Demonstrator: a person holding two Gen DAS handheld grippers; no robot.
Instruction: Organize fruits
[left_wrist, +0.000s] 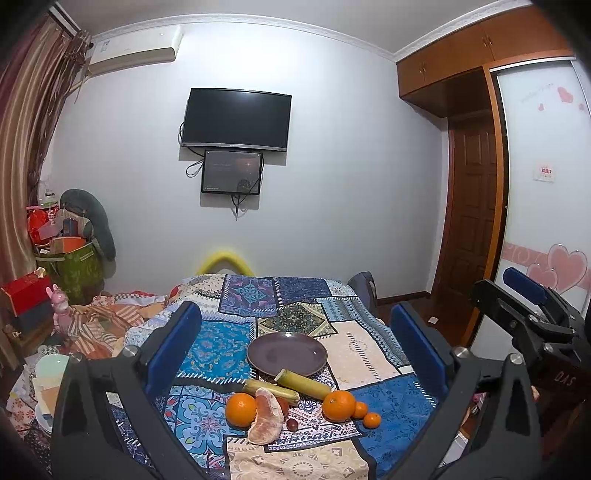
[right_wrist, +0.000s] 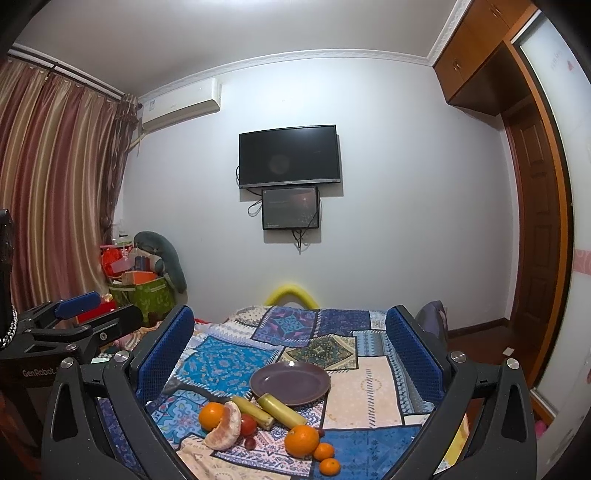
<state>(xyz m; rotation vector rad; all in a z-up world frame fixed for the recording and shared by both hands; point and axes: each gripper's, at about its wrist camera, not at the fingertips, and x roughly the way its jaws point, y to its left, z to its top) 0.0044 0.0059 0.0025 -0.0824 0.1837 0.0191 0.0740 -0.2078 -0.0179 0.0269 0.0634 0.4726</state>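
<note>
Both spread wide and holding nothing: left gripper (left_wrist: 295, 332) and right gripper (right_wrist: 291, 339), above the patchwork cloth (left_wrist: 373, 354). Bare purple plate (left_wrist: 287, 353) at centre. At its six o'clock (just beside it): sugarcane pieces (left_wrist: 303, 380), oranges (left_wrist: 338, 405), a peeled segment (left_wrist: 266, 415).

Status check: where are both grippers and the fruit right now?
Left gripper open, right gripper open, both empty above the bed. Plate bare; oranges, peeled citrus, cane pieces loose beside it. Nothing blocking.
</note>
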